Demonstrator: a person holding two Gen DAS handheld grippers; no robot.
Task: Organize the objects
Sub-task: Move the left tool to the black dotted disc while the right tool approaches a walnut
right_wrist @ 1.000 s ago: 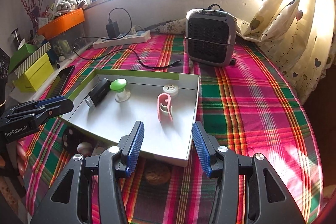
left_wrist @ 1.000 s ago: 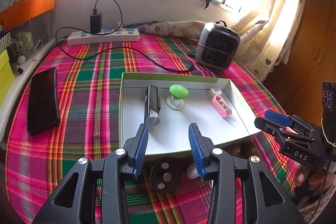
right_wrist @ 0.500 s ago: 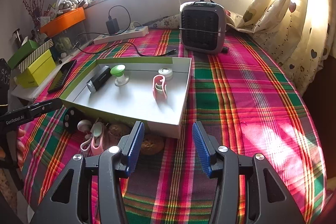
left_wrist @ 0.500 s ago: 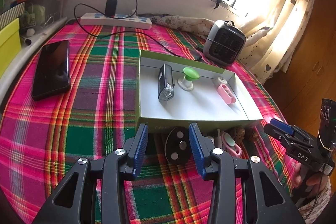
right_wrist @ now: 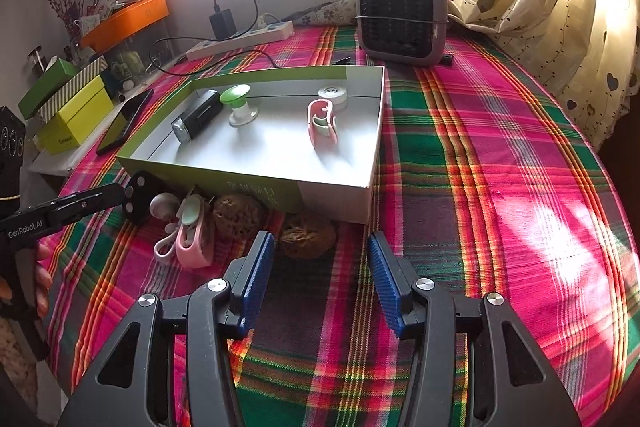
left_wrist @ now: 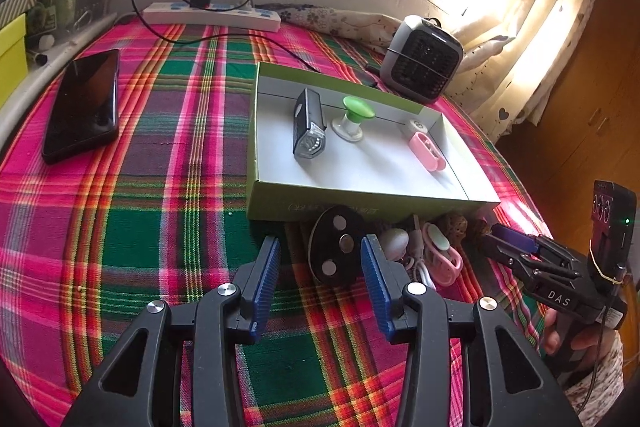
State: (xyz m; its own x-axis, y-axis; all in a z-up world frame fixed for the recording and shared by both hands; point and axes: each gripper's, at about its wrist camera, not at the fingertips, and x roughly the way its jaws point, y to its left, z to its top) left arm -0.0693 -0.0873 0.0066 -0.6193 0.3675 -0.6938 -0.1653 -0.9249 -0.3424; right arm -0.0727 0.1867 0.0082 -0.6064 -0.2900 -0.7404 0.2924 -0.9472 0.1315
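Observation:
A green-walled box on the plaid cloth holds a black bike light, a green-topped knob, a pink clip and a small white round case. Loose in front of it lie a black disc with three silver dots, a white pebble, a pink clip with cable and two brown lumps. My left gripper is open, just before the disc. My right gripper is open, just before a brown lump.
A black phone lies at the left. A power strip with charger and a grey heater stand at the back. Yellow and green boxes sit on a side ledge. Curtains hang at the right.
Both grippers have drawn back from over the box toward the table's near edge. The loose objects in front of the box have come into view. Both stay open.

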